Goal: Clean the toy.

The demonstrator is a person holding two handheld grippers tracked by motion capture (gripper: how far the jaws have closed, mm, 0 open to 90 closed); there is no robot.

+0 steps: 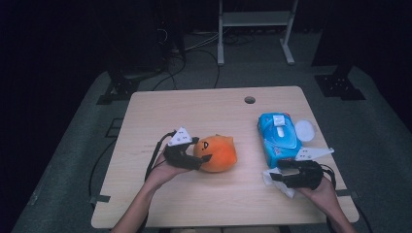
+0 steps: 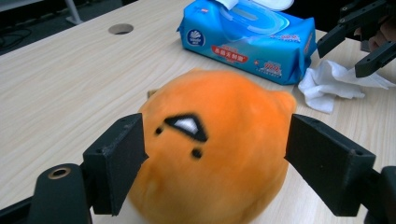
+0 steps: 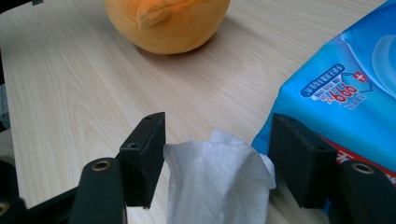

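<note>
The left gripper (image 1: 201, 149) is bracketing the orange plush toy (image 1: 217, 153) mid-tabletop (image 1: 194, 109) with jaws parted, while the right gripper (image 1: 273, 174), jaws likewise apart, is straddling the white wipe (image 3: 217, 179) beside the blue wipe pack (image 1: 278, 137), apparently releasing both.

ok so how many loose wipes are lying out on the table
1. A crumpled white wipe lies on the table at the near end of the blue wipes pack, between the right gripper's open jaws. More may sit folded inside the pack.
</note>
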